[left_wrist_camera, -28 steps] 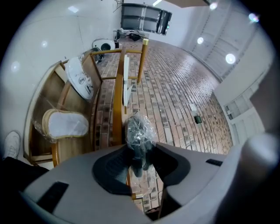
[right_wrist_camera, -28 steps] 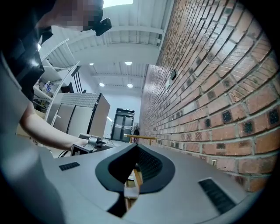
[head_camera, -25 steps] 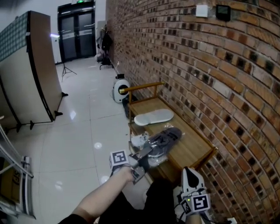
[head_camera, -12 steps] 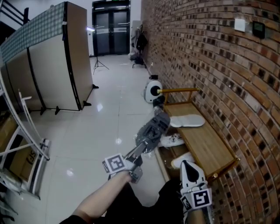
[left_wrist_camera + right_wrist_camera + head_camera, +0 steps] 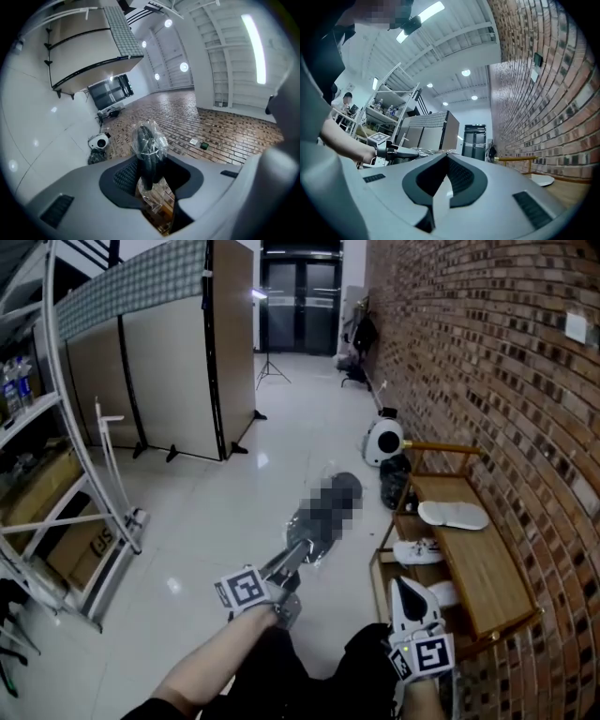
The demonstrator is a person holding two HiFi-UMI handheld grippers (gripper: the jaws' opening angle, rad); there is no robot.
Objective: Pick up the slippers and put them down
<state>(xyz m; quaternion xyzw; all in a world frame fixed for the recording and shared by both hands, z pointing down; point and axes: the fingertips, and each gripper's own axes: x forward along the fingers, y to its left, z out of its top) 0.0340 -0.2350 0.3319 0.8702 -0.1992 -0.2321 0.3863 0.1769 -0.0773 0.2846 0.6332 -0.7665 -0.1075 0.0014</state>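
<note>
Left gripper is clamped on the dark, plastic-wrapped slipper, holding it up in the air over the glossy floor, out to the left of the wooden bench; a white slipper lies on the bench top. Right gripper hangs low by the bench's near end; jaws together, nothing between them.

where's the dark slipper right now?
Head view, centre: dark slipper is clamped in the left gripper, in the air over the white floor, left of the wooden bench.
</note>
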